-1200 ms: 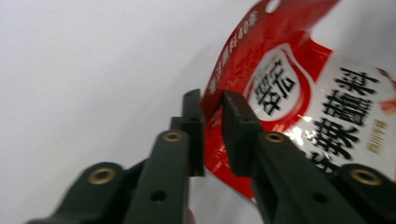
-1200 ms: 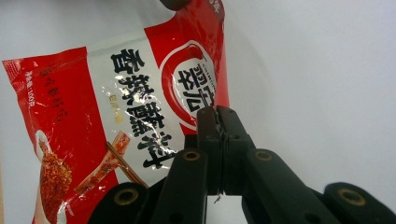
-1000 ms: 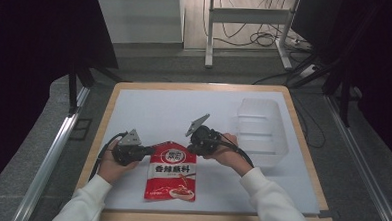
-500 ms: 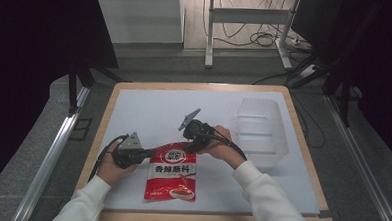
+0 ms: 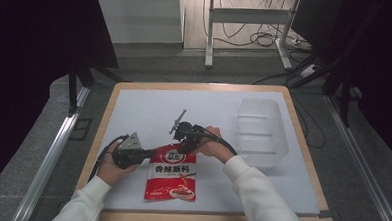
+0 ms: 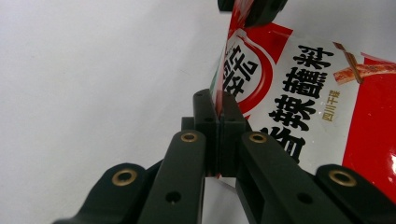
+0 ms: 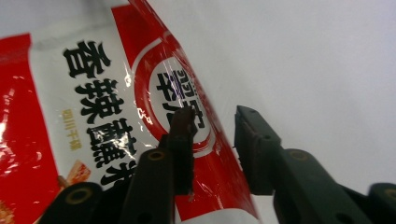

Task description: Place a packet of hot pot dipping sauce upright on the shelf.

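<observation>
Lying flat near the front middle of the white table top [image 5: 149, 108], the glossy red and white plastic seasoning packet [image 5: 172, 178] printed with black Chinese characters has its far edge lifted slightly between the two tools. The left gripper [image 5: 143, 155] comes in from the left, and in the left gripper view its black jaws are clenched tight on the thin left corner of the packet's far edge [image 6: 223, 100], the film pinched between the pads. The right gripper [image 5: 178, 142] sits just beyond the packet's far edge, pointing down and toward the person; in the right gripper view [image 7: 214, 140] its jaws stand apart astride the edge of the packet [image 7: 140, 107], one pad over the printed face and the other over the bare table, and they have just been closing without yet pressing on the film. The person's white-sleeved forearms reach in from the near side, the right hand [image 5: 213, 145] behind the packet and the left hand [image 5: 112, 168] to its left. Well apart to the right stands a clear plastic rectangular bin [image 5: 261, 136], and a light wooden frame [image 5: 303, 140] borders the table top.
</observation>
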A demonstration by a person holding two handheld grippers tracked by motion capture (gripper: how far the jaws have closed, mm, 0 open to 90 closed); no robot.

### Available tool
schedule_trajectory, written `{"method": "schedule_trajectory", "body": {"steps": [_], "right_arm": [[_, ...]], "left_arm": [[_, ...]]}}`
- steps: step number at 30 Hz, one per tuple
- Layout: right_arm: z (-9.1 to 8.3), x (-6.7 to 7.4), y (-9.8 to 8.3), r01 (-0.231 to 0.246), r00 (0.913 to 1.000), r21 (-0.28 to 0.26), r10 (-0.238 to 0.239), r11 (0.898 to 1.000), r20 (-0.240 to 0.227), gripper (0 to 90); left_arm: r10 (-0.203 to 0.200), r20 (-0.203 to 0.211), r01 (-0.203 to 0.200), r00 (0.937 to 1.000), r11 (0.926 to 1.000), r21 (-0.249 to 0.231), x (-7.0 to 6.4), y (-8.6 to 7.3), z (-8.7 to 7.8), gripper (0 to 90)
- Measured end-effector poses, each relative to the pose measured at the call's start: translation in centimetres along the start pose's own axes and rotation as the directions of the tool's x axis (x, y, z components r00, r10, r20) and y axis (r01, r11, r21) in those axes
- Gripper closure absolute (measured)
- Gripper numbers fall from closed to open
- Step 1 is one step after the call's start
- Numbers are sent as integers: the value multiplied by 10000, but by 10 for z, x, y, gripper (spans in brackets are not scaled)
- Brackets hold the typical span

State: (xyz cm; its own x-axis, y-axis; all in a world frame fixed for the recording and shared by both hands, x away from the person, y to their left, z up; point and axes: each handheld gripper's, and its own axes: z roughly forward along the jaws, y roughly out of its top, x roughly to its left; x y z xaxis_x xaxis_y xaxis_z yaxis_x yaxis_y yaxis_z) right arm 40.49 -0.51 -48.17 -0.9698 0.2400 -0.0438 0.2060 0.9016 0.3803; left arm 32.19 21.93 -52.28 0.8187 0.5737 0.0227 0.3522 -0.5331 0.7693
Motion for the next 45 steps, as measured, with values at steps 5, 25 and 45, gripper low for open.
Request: {"method": "schedule_trajectory", "body": {"steps": [5,25,45], "right_arm": [[6,0,1,227,9997,258,-227,9994,-31,789],[-2,4,-2,743,9968,-66,-745,9972,-274,879],[-37,10,-7,28,9991,-550,-52,9985,-428,883]], "left_arm": [[-47,31,47,10000,10000,-24,0,-1,0,892],[-1398,-456,1373,9891,9891,-535,4,-12,-14,320],[-1495,-849,1472,9851,9886,-325,-5,-19,-21,292]]}}
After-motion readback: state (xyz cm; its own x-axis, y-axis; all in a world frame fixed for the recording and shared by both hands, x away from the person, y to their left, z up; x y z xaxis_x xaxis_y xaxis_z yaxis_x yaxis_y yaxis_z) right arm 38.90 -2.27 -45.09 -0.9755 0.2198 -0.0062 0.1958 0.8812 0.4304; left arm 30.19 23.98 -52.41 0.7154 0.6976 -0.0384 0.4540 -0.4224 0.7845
